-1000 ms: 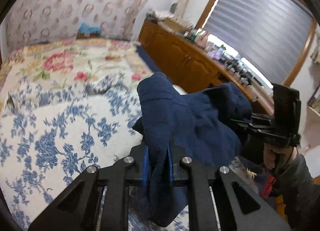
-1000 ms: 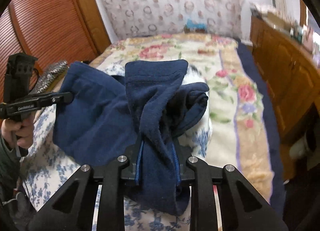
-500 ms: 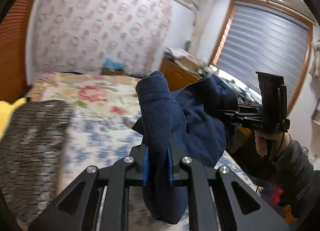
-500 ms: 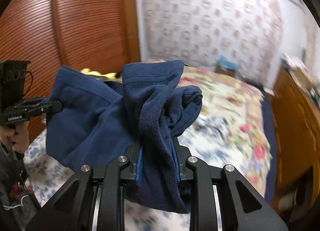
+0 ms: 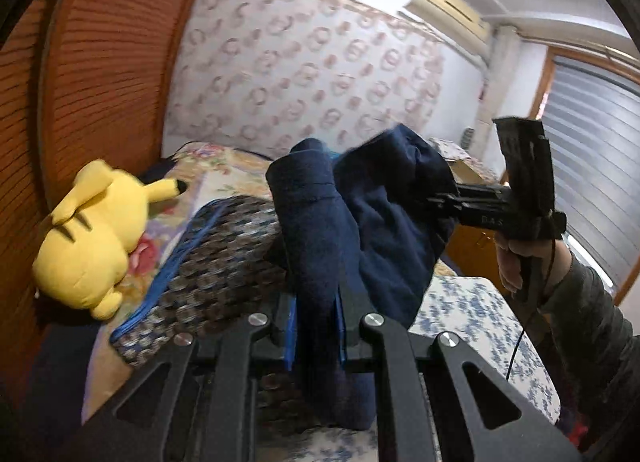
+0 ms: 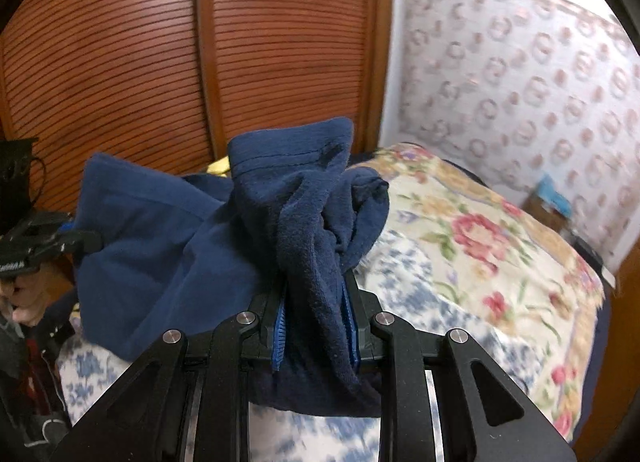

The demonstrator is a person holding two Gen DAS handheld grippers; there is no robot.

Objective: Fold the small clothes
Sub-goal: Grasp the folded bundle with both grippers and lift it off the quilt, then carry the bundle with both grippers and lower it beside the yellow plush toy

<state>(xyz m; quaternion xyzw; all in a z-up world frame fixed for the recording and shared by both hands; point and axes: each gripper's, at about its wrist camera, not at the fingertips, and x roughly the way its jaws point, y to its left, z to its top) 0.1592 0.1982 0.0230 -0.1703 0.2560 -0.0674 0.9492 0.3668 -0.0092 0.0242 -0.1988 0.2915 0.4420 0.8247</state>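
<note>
Both claws are clamped on the navy fleece garment [image 6: 192,246], left gripper [image 5: 316,326] and right gripper [image 6: 316,326] each pinching a bunched edge, cloth slung in the air above the bed [image 6: 500,246]. Fabric buries both sets of pads, and the plush toy [image 5: 92,242] blurs at the bedside.

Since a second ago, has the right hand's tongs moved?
Yes. In the left wrist view the right tongs sat before the wooden dresser; now they stand higher, before the window blind, still clamping the blue garment.
</note>
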